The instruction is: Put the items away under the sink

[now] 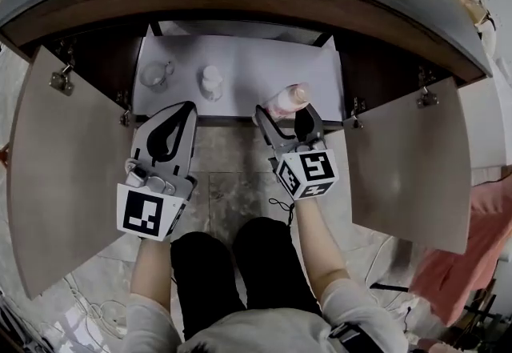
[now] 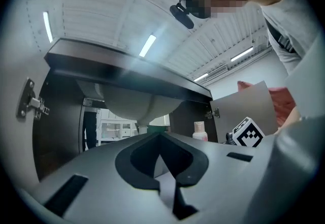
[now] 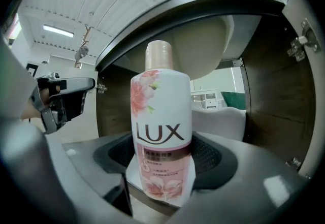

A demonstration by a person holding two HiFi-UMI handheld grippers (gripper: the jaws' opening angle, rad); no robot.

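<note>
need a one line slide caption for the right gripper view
Right gripper closed on a pink-capped LUX bottle, held in front of the open cabinet beneath the sink basin.

cabinet shelf (image 1: 256, 63) | clear cup (image 1: 156, 74) left | white bottle (image 1: 211, 81) just beside
</note>
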